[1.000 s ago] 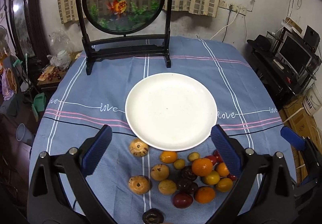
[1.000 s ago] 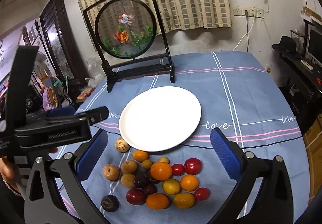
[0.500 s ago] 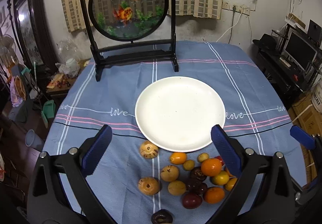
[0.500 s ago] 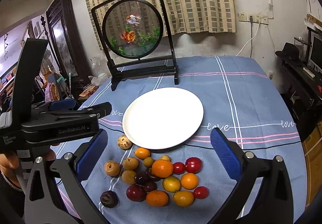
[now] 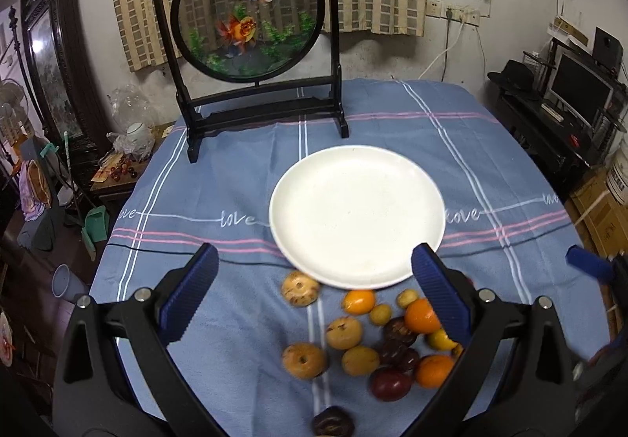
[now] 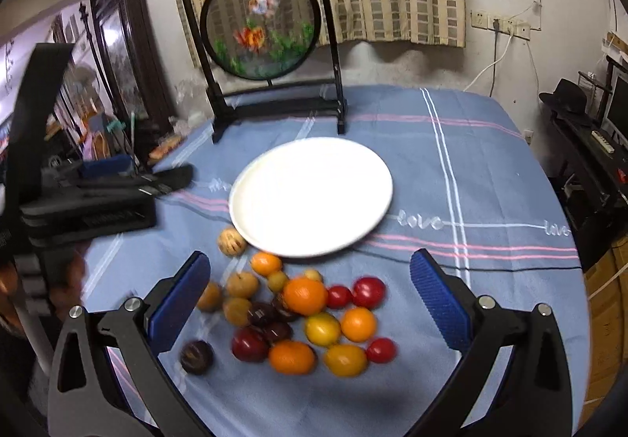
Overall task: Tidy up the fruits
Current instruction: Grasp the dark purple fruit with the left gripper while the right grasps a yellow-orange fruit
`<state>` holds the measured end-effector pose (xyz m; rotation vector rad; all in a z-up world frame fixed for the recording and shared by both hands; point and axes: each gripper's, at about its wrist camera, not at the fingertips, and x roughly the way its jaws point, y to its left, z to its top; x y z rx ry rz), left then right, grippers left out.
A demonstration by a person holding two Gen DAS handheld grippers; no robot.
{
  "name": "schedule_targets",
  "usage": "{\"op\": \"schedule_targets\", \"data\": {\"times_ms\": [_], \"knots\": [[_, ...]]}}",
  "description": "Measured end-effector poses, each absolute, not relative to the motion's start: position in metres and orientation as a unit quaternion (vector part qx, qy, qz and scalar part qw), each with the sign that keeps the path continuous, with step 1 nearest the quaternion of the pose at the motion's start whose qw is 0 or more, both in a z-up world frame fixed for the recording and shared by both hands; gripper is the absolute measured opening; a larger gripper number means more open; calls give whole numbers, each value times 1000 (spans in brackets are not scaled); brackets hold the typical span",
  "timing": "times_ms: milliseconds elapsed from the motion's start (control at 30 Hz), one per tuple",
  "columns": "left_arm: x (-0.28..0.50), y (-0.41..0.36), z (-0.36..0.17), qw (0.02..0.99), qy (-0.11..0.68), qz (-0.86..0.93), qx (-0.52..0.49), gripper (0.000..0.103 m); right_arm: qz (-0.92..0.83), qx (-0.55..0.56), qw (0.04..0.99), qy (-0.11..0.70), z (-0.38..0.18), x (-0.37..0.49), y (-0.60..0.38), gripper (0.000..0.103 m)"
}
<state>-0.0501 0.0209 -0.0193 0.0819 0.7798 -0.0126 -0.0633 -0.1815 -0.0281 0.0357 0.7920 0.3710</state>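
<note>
Both grippers hang above the near edge of the table [image 5: 490, 146] with nothing held. The left gripper [image 5: 314, 295] has its jaws wide apart, the blue pads framing the near rim of the plate and the left part of the fruit pile; the right gripper [image 6: 310, 294] likewise has its jaws wide apart, straddling most of the pile from above. The white plate [image 5: 357, 213] lies bare at the middle of the blue tablecloth, and every fruit is off it, on the cloth just near of its rim. The fruits [image 6: 298, 319] are packed close, many touching: a large orange [image 6: 305, 295] sits in the middle with dark plums against its left side and red ones to its right, the tan dimpled fruits lie to the left, one tan fruit [image 5: 300, 288] rests against the plate rim, and a lone dark plum [image 6: 197, 357] lies apart at the near left. The task appears not yet begun. Risks, as judged: a descent onto any fruit inside the cluster would likely put a jaw onto a neighbour and shove it, and round fruit on smooth cloth may roll toward the near table edge. Small or soft fruit could slip or bruise under hard closure. The two grippers are near each other over the same pile and could collide if both reach in together. The framed goldfish screen [image 5: 251, 11] stands well beyond the plate, out of the working zone.
</note>
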Motion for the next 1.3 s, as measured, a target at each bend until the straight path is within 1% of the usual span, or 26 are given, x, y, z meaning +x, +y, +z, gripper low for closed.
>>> {"op": "schedule_targets", "data": {"times_ms": [100,233,367,400,533,867,933,967,1000,1033,1067,1133,1167,1267,1300], "knots": [[-63,41,-35,915,399,-27,50,100,170,6,897,407,-47,-72,-195,102],[-89,59,-67,896,438,-48,57,100,166,2,869,467,-83,-89,-209,102],[-119,57,-107,867,486,-84,72,100,167,-22,846,506,-110,-105,-210,102],[-125,55,-116,860,496,-93,72,100,168,-25,842,513,-116,-108,-210,100],[-138,42,-146,839,528,-117,61,100,168,-37,832,528,-126,-107,-207,86],[-123,22,-173,832,538,-110,77,99,175,-31,823,540,-136,-98,-201,85],[-123,19,-177,828,543,-115,80,93,168,-30,824,540,-137,-95,-202,85],[-123,17,-180,826,546,-117,83,87,167,-27,823,542,-139,-93,-203,85],[-122,14,-184,820,553,-123,86,73,167,-22,822,543,-140,-91,-203,85],[-121,13,-188,815,560,-124,87,62,169,-18,821,545,-142,-90,-202,85],[-119,12,-192,810,567,-121,87,55,169,-17,820,546,-144,-89,-201,85],[-117,15,-191,812,566,-120,77,50,165,-17,818,550,-149,-84,-200,85],[-116,16,-190,812,567,-118,71,46,163,-15,818,552,-151,-82,-200,85],[-113,28,-188,809,573,-125,31,45,165,-7,815,555,-154,-76,-199,80],[-113,30,-188,809,574,-126,25,45,164,-10,814,557,-156,-73,-198,77]]}}
